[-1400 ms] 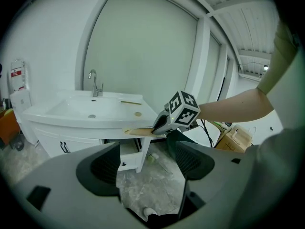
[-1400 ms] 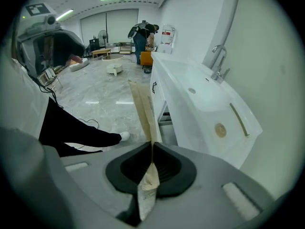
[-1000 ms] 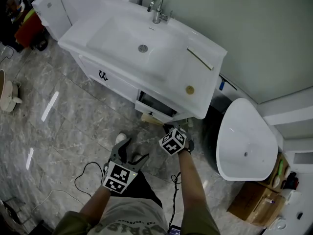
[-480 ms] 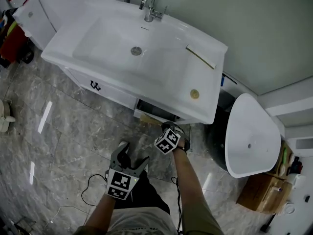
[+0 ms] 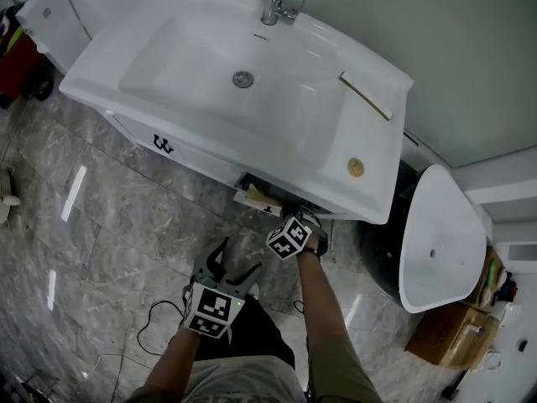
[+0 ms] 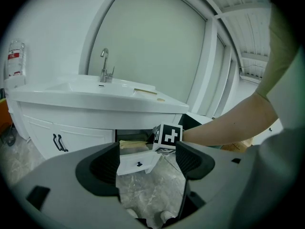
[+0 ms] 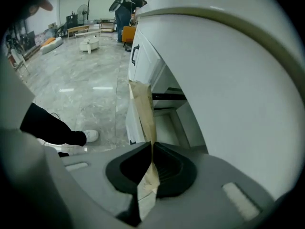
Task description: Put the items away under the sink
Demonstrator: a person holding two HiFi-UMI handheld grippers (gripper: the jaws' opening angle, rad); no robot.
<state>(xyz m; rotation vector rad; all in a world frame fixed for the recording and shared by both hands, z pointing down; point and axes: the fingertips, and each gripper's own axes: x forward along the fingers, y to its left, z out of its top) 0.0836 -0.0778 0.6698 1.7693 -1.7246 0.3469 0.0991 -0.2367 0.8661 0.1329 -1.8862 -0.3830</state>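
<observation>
Both grippers sank toward the white ceramic sink vanity (image 5: pixel 193 65) and its open under-counter compartment (image 5: pixel 252 183); left gripper (image 6: pixel 147 162) released, empty, over grey marble floor (image 5: pixel 109 200); right gripper (image 7: pixel 151 170) clenched on flat brown paper bag (image 7: pixel 143 109) at the opening, so stowing looks imminent.

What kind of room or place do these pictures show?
Most likely a bathroom, perhaps a staged one: a white vanity sink with a chrome faucet, a white freestanding tub beside it, and a marble-look tiled floor.
</observation>
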